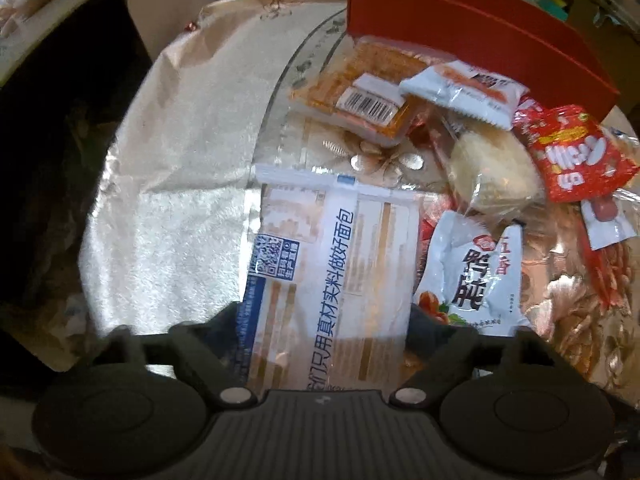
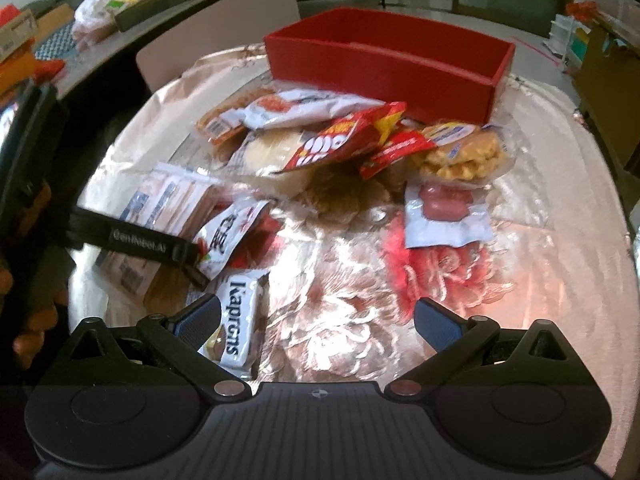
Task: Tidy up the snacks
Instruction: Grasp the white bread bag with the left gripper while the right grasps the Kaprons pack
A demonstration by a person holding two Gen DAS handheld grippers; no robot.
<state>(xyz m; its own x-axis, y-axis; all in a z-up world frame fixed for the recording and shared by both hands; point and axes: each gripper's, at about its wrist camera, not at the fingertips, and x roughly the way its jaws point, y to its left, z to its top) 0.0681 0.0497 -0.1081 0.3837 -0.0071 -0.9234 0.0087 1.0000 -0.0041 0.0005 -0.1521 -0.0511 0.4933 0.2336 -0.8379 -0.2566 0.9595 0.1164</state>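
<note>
Your left gripper [image 1: 324, 320] has the large flat white-and-tan bread packet with blue print [image 1: 320, 264] between its fingers. The jaws sit at the packet's two long edges, but from the left wrist view you cannot tell whether the pads are pressing yet, so treat the grasp as unconfirmed. Close until the film just buckles, not further; bread crushes easily.

The white foil pouch with black characters [image 1: 472, 276] lies just to the right of your left gripper, touching or overlapping the packet's edge. Lift straight up and slowly so you don't drag it along.

The empty red rectangular box [image 1: 480, 36] stands well ahead and to the right of that gripper, beyond the heap of small snacks: an orange barcoded pack [image 1: 360, 92], a pale round cake in clear wrap [image 1: 492, 172] and a red crinkled packet [image 1: 568, 152]. Carry the bread high over the heap and lay it flat in the box first, since it is the widest item.

Your right gripper [image 2: 318, 320] hangs released, nothing between its blue pads, above the shiny floral worktop [image 2: 340, 280]. The white Kaprons wafer pack [image 2: 236, 320] sits just beside its left finger, a sensible next pick.
</note>
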